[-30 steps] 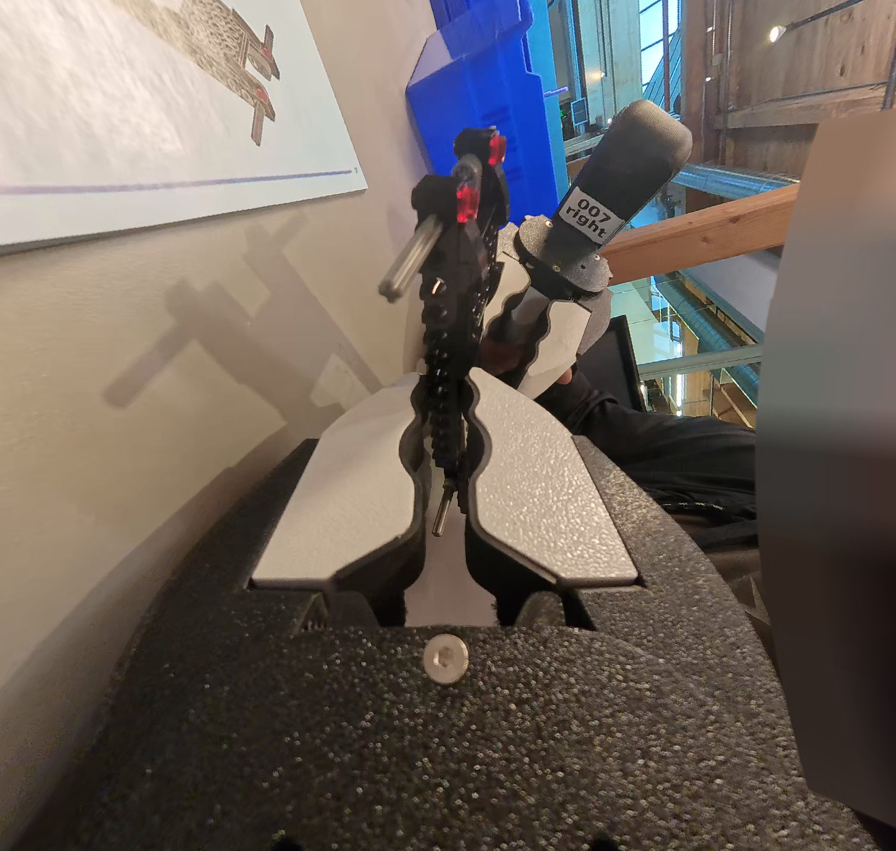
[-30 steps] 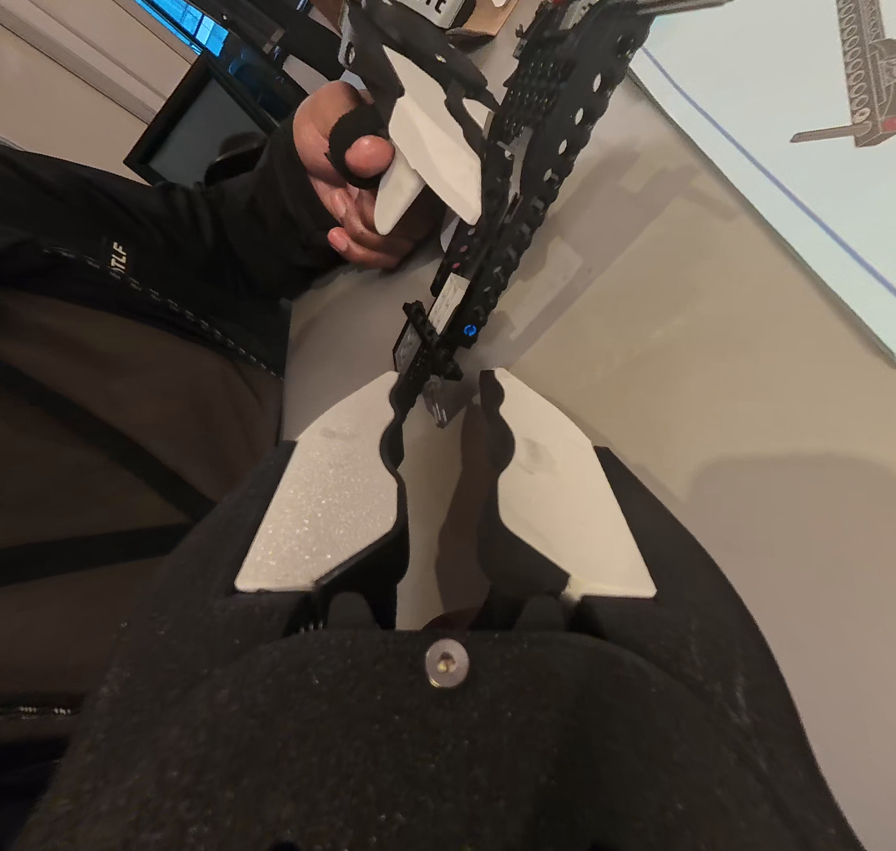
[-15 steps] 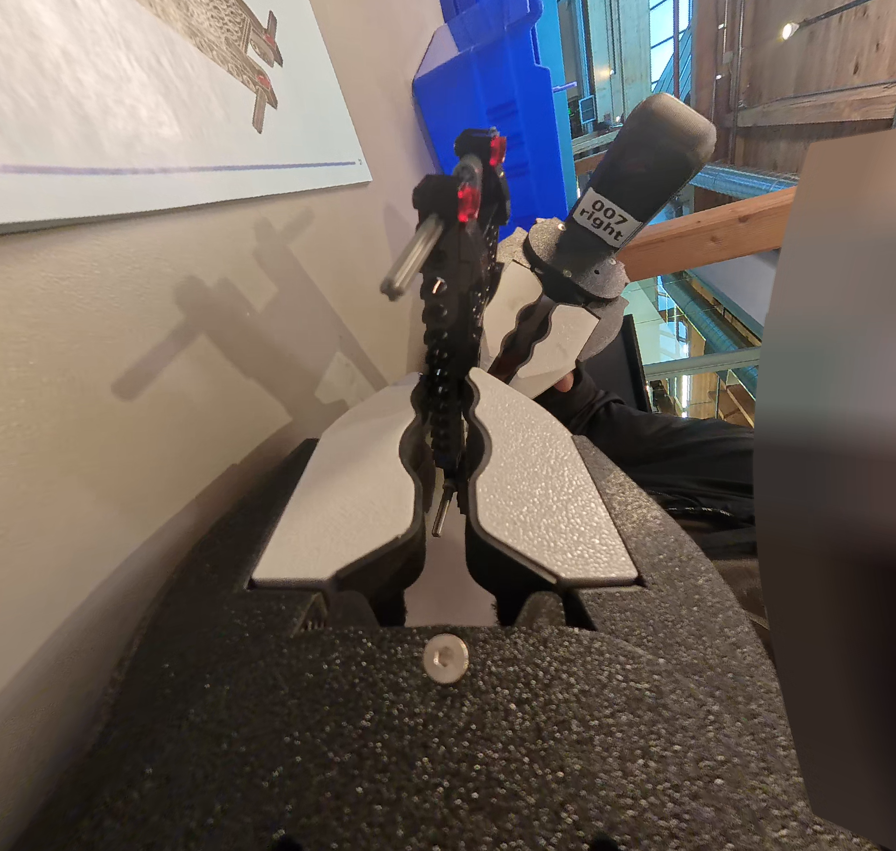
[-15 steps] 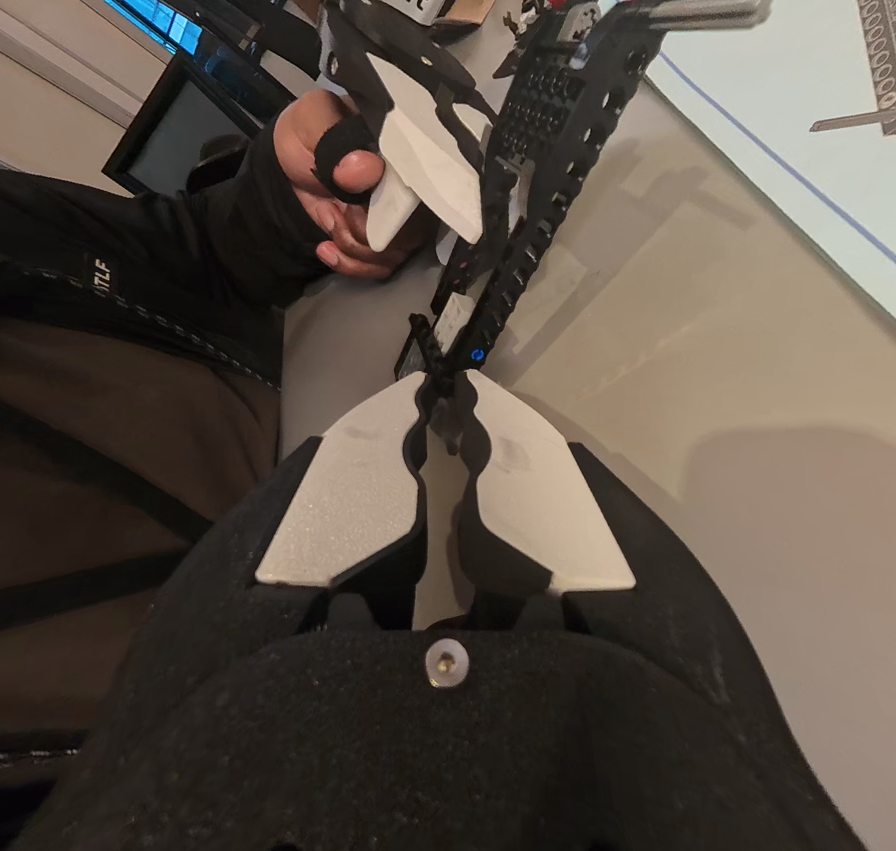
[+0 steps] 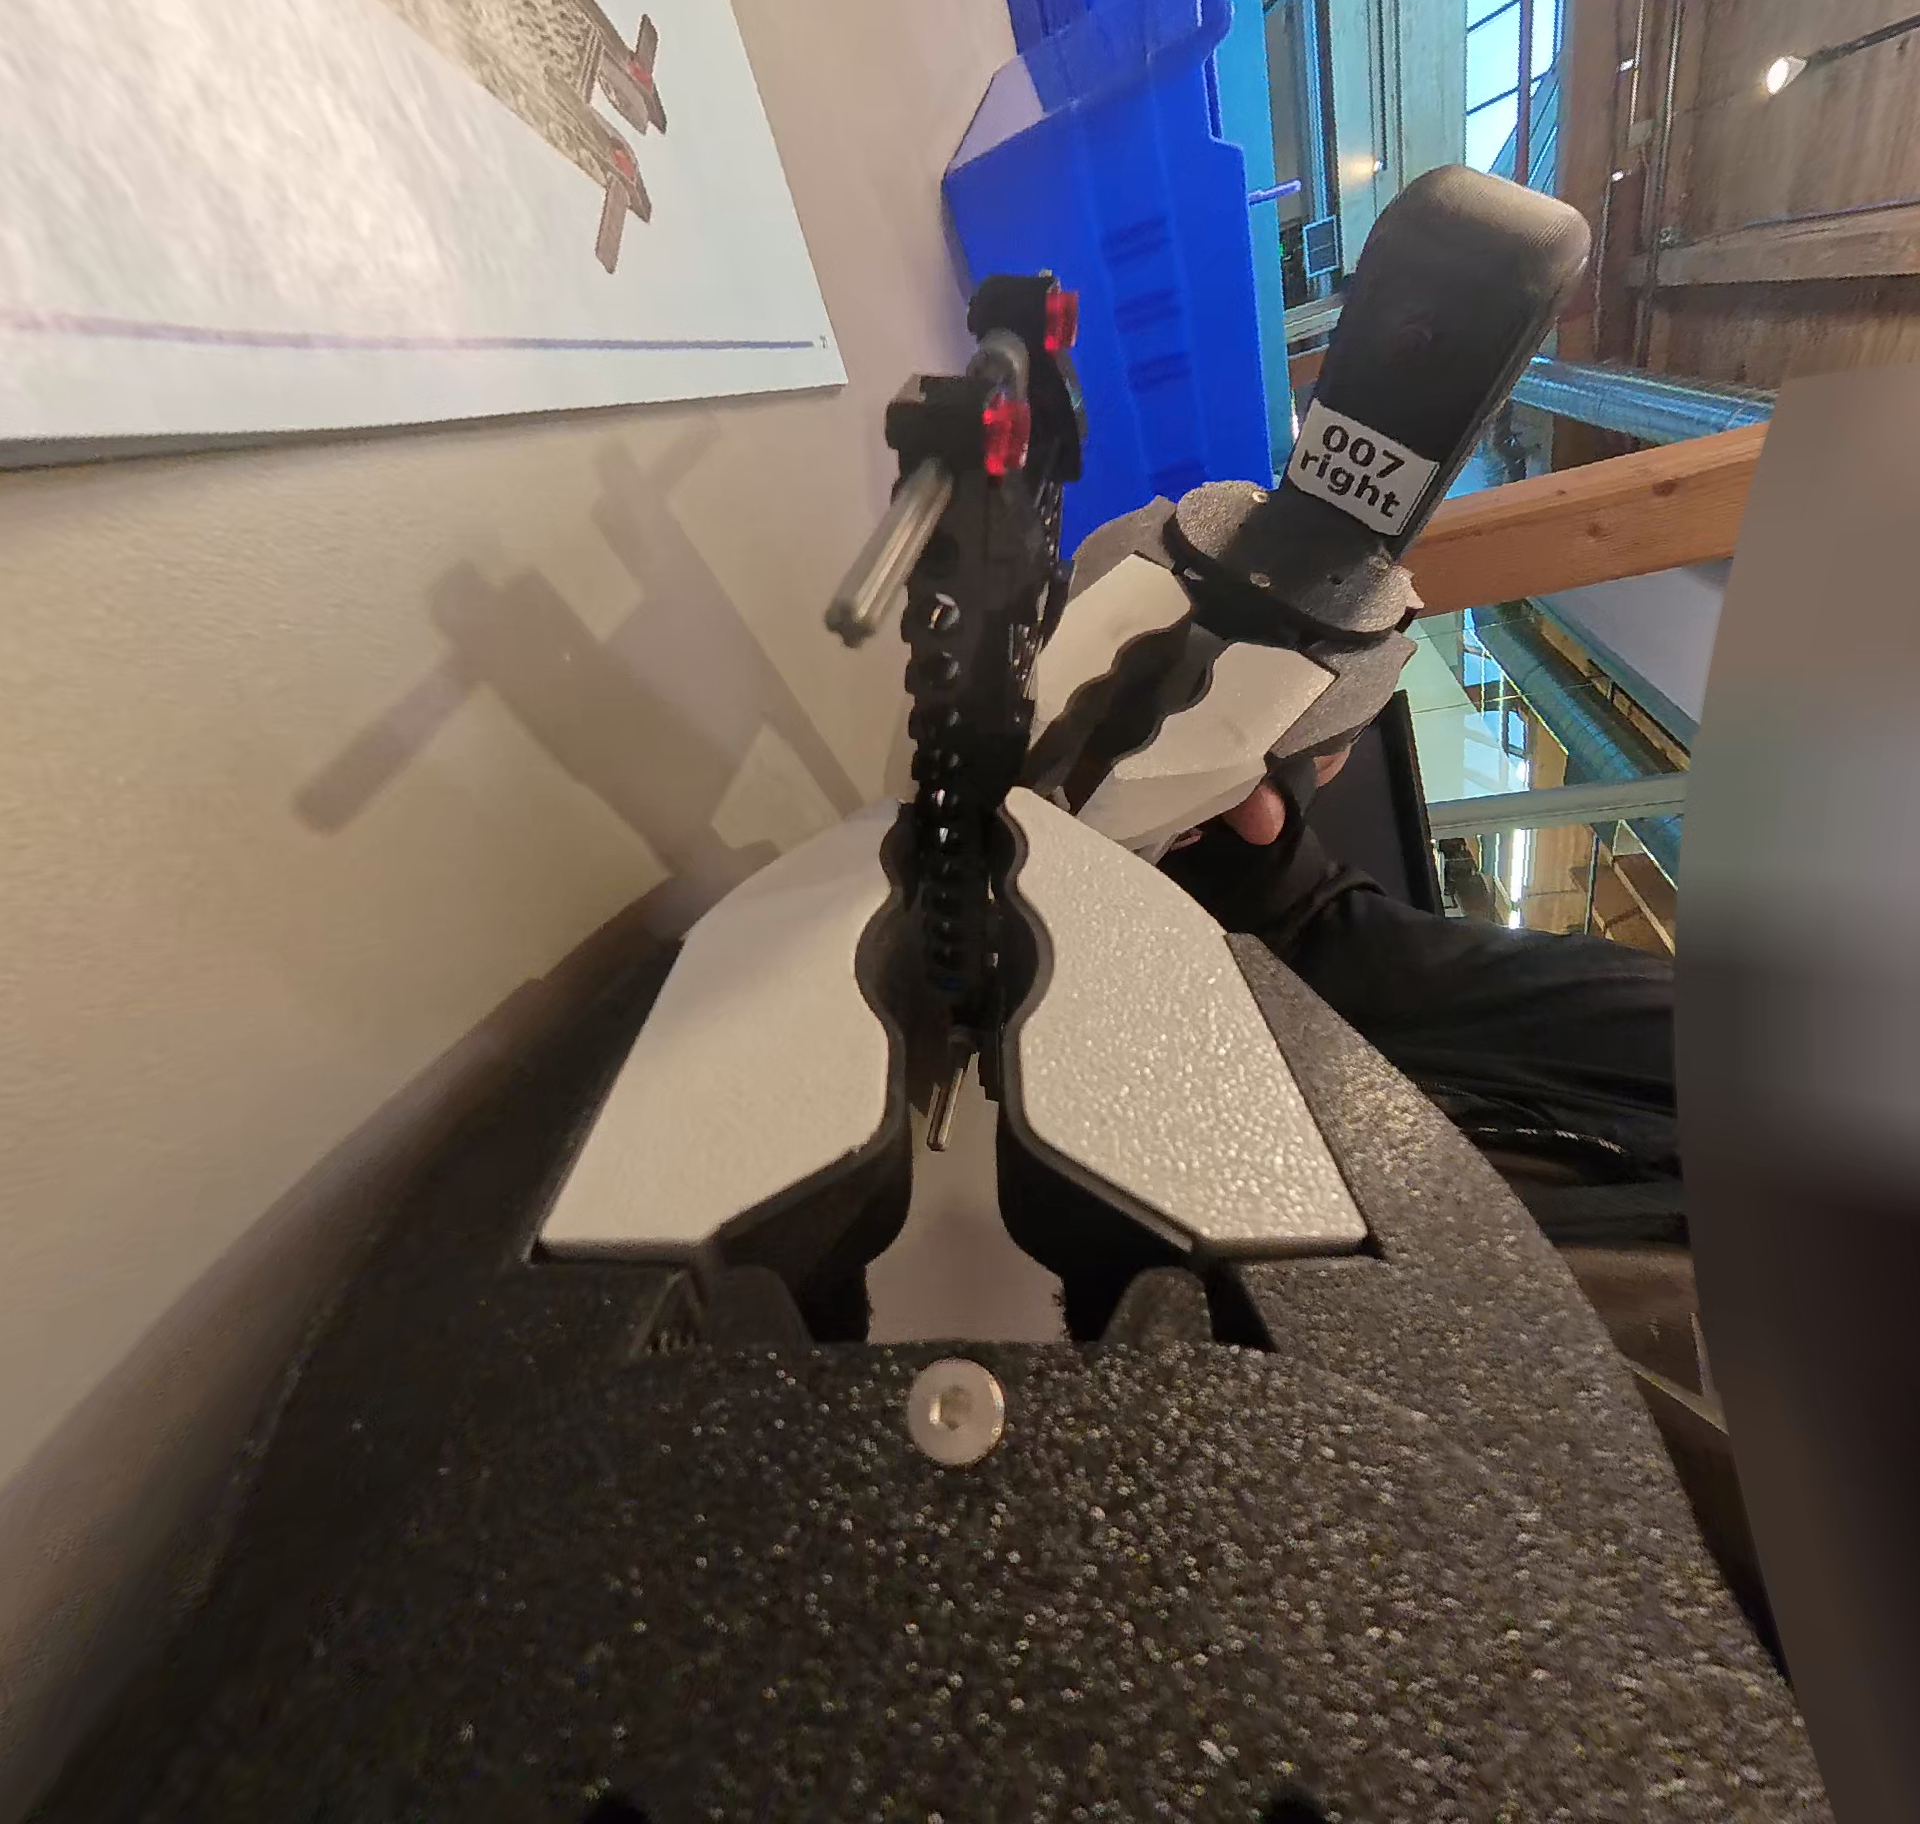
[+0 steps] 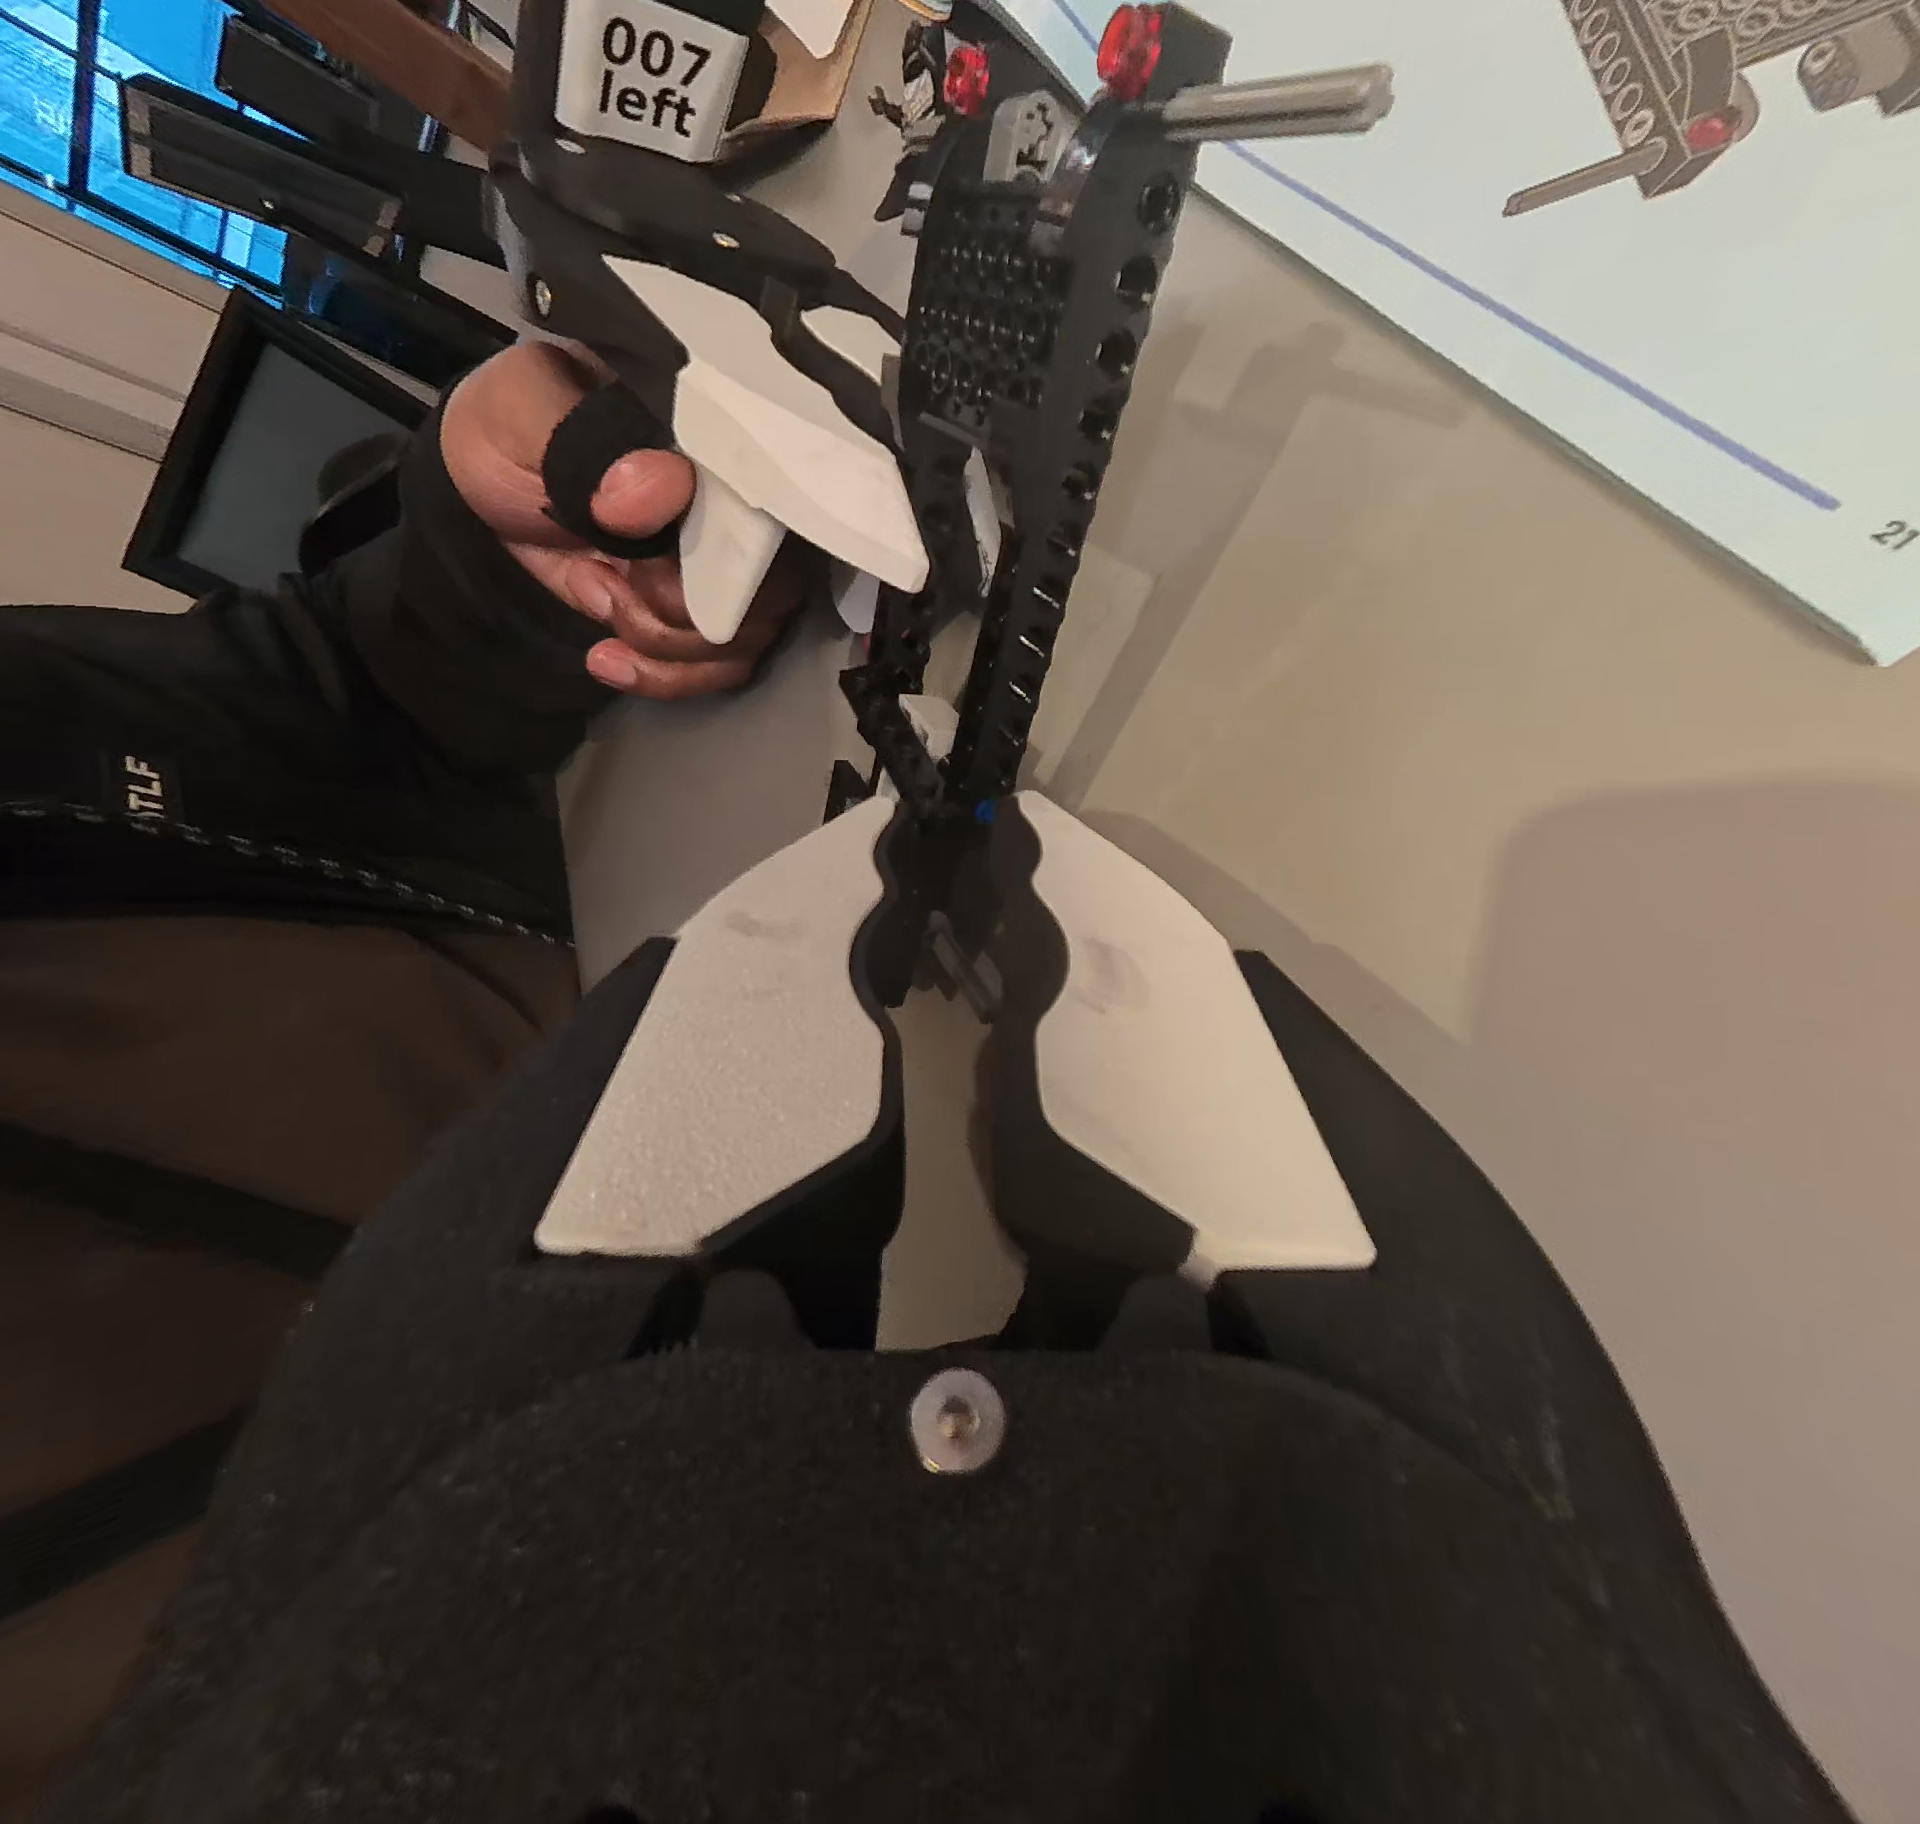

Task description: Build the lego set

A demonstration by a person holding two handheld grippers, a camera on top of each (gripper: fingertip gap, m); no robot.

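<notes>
Left gripper (image 5: 951,824) narrow, clamping black brick assembly (image 5: 961,652); right gripper (image 6: 951,818) narrow, gripping its end.

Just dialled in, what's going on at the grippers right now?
A person holds a black brick-built assembly above the beige table with both handheld grippers. The left gripper has its jaws clamped on one black beam. The right gripper grips the narrow lower end where two beams meet. Red studs and a grey axle sit at the far end. A printed instruction sheet lies nearby.

Soft indoor light, crisp shadows, wide-angle warping (edges slightly blurred).
</notes>
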